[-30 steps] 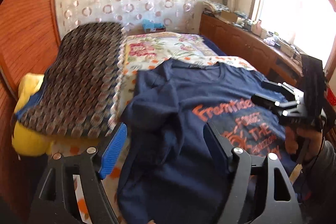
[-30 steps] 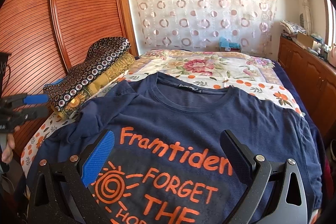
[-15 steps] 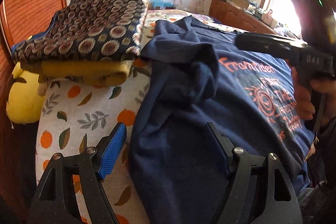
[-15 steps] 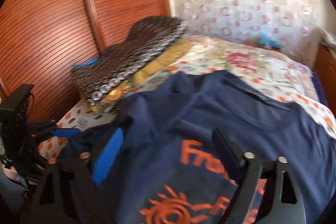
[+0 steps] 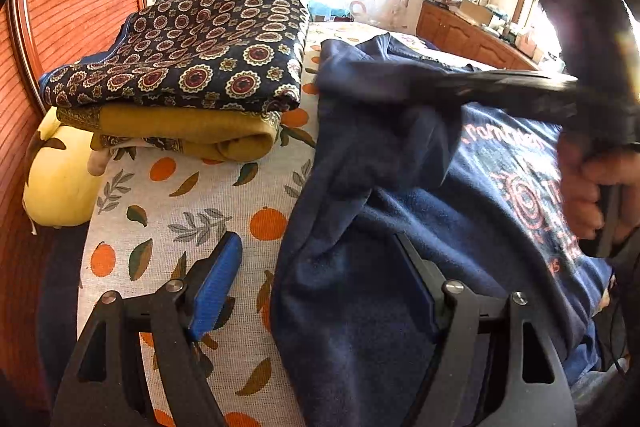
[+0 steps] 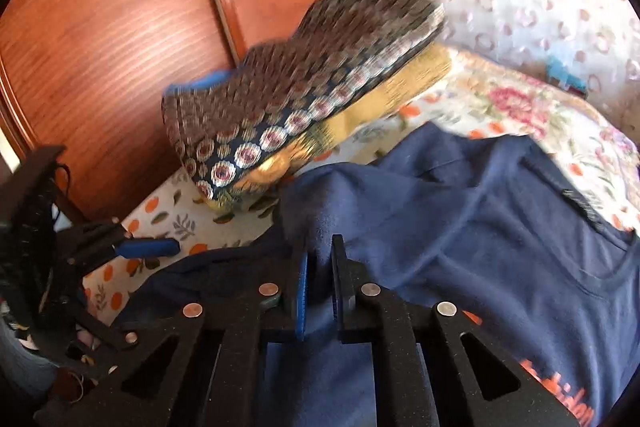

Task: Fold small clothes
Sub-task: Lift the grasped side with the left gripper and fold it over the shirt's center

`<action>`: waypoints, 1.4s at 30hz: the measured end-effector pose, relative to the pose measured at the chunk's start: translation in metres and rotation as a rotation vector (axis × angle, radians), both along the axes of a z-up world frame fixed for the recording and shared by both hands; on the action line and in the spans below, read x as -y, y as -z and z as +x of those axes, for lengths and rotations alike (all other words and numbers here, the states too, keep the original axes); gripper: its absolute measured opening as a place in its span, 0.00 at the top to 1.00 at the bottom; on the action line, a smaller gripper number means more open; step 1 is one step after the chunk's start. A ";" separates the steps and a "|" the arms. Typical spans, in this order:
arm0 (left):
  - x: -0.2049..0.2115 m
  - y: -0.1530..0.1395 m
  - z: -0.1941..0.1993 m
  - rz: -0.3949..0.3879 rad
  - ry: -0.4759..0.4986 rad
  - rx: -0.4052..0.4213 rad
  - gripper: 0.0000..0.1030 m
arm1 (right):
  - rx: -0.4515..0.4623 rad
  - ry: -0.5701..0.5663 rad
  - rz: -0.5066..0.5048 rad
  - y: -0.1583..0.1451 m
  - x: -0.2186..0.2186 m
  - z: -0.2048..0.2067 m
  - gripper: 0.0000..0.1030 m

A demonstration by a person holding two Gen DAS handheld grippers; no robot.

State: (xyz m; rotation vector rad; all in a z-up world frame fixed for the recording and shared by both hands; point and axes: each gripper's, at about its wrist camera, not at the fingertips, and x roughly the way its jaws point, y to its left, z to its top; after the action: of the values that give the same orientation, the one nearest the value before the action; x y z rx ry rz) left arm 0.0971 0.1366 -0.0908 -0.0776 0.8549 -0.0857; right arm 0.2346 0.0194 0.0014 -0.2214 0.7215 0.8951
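Observation:
A navy T-shirt (image 5: 400,227) with orange print lies face up on the bed; it also fills the right wrist view (image 6: 480,227). My left gripper (image 5: 316,283) is open, low over the shirt's left edge, one finger over the sheet and one over the cloth. My right gripper (image 6: 320,267) is shut on the bunched left sleeve (image 6: 316,211) of the shirt. In the left wrist view the right gripper (image 5: 340,83) reaches across, blurred, pinching that sleeve. The left gripper (image 6: 160,247) shows at the left of the right wrist view.
A stack of folded cloth, dark patterned (image 5: 200,39) on mustard (image 5: 192,131), sits on the orange-print sheet (image 5: 180,211) beside the shirt's left shoulder. A yellow pillow (image 5: 56,179) lies by the wooden wardrobe (image 6: 120,27). A wooden cabinet (image 5: 460,35) runs under the window.
My right gripper swung left across the shirt and closed on the left sleeve. My left gripper dropped lower and nearer the shirt's left edge, still open.

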 end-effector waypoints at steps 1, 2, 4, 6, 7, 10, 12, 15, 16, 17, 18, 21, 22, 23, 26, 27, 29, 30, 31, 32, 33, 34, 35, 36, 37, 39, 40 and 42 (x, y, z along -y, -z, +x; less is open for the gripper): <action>-0.002 0.000 0.001 0.001 -0.006 0.000 0.26 | 0.004 0.029 0.032 -0.002 0.014 -0.003 0.91; -0.002 -0.001 0.001 -0.001 -0.009 0.000 0.26 | 0.012 0.067 0.054 -0.003 0.030 -0.008 0.91; -0.002 -0.001 0.001 -0.001 -0.009 0.003 0.26 | 0.017 0.141 0.046 -0.002 0.054 -0.017 0.91; -0.002 0.000 -0.002 0.005 -0.009 0.006 0.26 | 0.009 0.193 -0.003 0.009 0.071 -0.026 0.86; -0.001 0.001 -0.003 0.014 -0.012 0.008 0.26 | -0.007 0.200 -0.033 0.017 0.075 -0.029 0.80; 0.001 0.001 -0.002 0.024 -0.018 0.008 0.26 | -0.040 0.216 -0.062 0.031 0.088 -0.034 0.66; -0.001 0.001 -0.001 0.043 -0.045 0.001 0.26 | -0.026 0.229 -0.063 0.030 0.092 -0.037 0.56; -0.009 -0.001 0.000 0.063 -0.091 0.002 0.26 | 0.028 0.239 -0.041 0.017 0.087 -0.044 0.50; -0.015 -0.001 0.000 0.076 -0.116 0.003 0.26 | 0.029 0.236 -0.027 0.013 0.085 -0.044 0.50; -0.019 -0.002 -0.001 0.077 -0.128 0.004 0.26 | 0.027 0.231 -0.020 0.012 0.082 -0.042 0.50; -0.023 -0.002 -0.002 0.065 -0.132 0.003 0.26 | 0.027 0.230 -0.018 0.010 0.080 -0.040 0.50; -0.027 0.001 -0.003 0.056 -0.130 -0.005 0.26 | 0.013 0.199 -0.003 0.011 0.080 -0.041 0.50; -0.026 0.001 -0.002 0.058 -0.129 -0.003 0.26 | 0.005 0.178 0.008 0.009 0.083 -0.042 0.50; -0.026 0.001 -0.002 0.064 -0.128 -0.002 0.26 | -0.001 0.156 0.017 0.008 0.082 -0.042 0.50; -0.023 0.000 -0.002 0.070 -0.124 0.004 0.26 | -0.006 0.110 0.026 0.011 0.070 -0.036 0.50; -0.022 -0.001 -0.003 0.067 -0.120 0.010 0.26 | -0.010 0.099 0.032 0.010 0.070 -0.033 0.50; -0.022 -0.006 -0.008 0.055 -0.110 0.034 0.26 | -0.033 0.083 0.053 0.008 0.062 -0.024 0.50; -0.022 -0.009 -0.010 0.050 -0.108 0.045 0.26 | -0.045 0.079 0.065 0.008 0.058 -0.020 0.50; -0.022 -0.013 -0.014 0.042 -0.107 0.060 0.26 | -0.058 0.075 0.072 0.007 0.054 -0.017 0.50; -0.022 -0.017 -0.017 0.037 -0.108 0.069 0.26 | -0.074 0.070 0.071 0.008 0.049 -0.013 0.50; -0.022 -0.020 -0.020 0.032 -0.109 0.077 0.26 | -0.091 0.071 0.058 0.011 0.044 -0.010 0.50; -0.022 -0.024 -0.023 0.024 -0.107 0.088 0.26 | -0.108 0.073 0.039 0.015 0.041 -0.007 0.50; -0.021 -0.026 -0.025 0.022 -0.105 0.096 0.26 | -0.127 0.073 0.015 0.020 0.037 -0.005 0.51; -0.021 -0.028 -0.027 0.021 -0.104 0.102 0.26 | -0.136 0.068 0.000 0.023 0.035 -0.005 0.64; -0.019 -0.031 -0.030 0.025 -0.101 0.111 0.26 | -0.143 0.053 -0.012 0.026 0.033 -0.008 0.76; -0.015 -0.035 -0.032 0.028 -0.094 0.121 0.26 | -0.117 0.039 -0.031 0.026 0.036 -0.019 0.85; -0.013 -0.038 -0.035 0.030 -0.090 0.130 0.26 | -0.102 0.028 -0.031 0.024 0.038 -0.026 0.87; -0.010 -0.042 -0.040 0.024 -0.083 0.147 0.26 | -0.084 0.016 -0.031 0.021 0.048 -0.041 0.87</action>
State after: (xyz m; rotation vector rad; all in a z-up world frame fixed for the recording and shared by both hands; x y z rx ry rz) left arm 0.0571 0.1462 -0.0487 -0.0829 0.7052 -0.0034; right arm 0.1935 -0.0281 -0.0195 -0.2061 0.8147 0.8824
